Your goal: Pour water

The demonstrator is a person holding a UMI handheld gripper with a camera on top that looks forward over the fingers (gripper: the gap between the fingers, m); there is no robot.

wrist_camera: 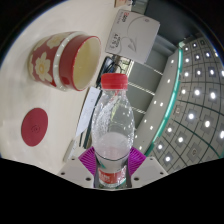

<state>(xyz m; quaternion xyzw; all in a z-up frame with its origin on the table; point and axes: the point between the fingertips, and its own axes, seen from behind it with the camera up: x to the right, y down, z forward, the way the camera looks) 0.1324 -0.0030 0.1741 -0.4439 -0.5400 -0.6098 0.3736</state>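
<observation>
A clear plastic water bottle [114,125] with a red cap [113,80] and a red label near its base stands upright between my fingers. My gripper [111,163] is shut on the bottle, its purple pads [91,158] pressing on the lower body from both sides. A red cup [66,60] with a white flower pattern and a cream inside lies tilted beyond the bottle, to its left, with its mouth turned toward the bottle. The scene appears rotated, so the bottle seems lifted off the table.
A red round coaster [36,126] lies on the white table [30,95] below the cup. A white box [132,38] stands beyond the bottle. A dotted reflective panel with a green edge [195,100] fills the right side.
</observation>
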